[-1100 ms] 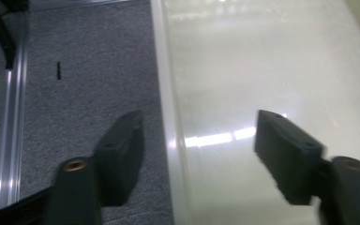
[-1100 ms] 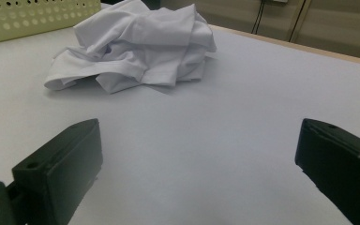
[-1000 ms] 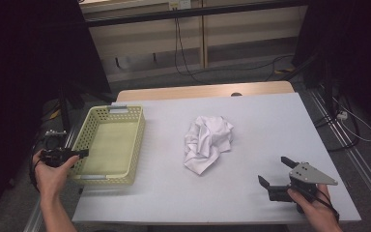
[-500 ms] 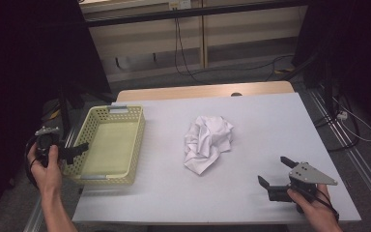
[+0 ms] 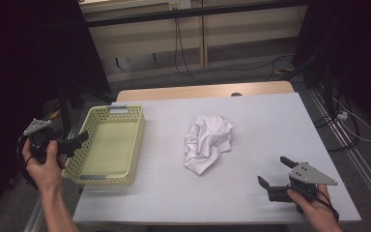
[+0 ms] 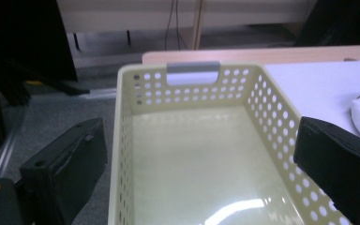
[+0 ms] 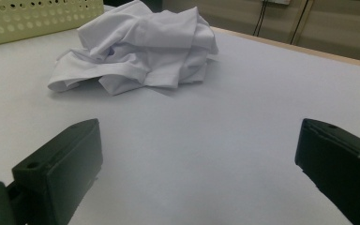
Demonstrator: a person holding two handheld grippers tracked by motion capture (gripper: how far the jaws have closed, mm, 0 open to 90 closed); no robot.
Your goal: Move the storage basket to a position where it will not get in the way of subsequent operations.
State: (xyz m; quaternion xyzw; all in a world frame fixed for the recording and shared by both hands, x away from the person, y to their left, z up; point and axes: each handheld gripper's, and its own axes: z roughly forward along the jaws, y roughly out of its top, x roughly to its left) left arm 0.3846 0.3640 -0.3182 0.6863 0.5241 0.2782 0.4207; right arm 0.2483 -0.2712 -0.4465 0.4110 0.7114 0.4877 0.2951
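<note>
- Pale yellow perforated basket (image 5: 110, 145) is sitting at the table's (image 5: 270, 125) left edge, nothing in it.
- Left gripper (image 5: 77, 141) is hovering just off the basket's left rim — jaws spread wide, one each side of that wall.
- Crumpled white cloth (image 5: 206, 142) is lying mid-table, well apart from the basket.
- Right gripper (image 5: 274, 170) is waiting near the front right corner — jaws apart, pointing toward the cloth, gripping nothing.

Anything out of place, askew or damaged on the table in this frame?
Only minor things. The white garment lies crumpled in a heap mid-table rather than folded. The yellow basket sits slightly skewed to the table edge, its left side overhanging. No spill or damage visible.
</note>
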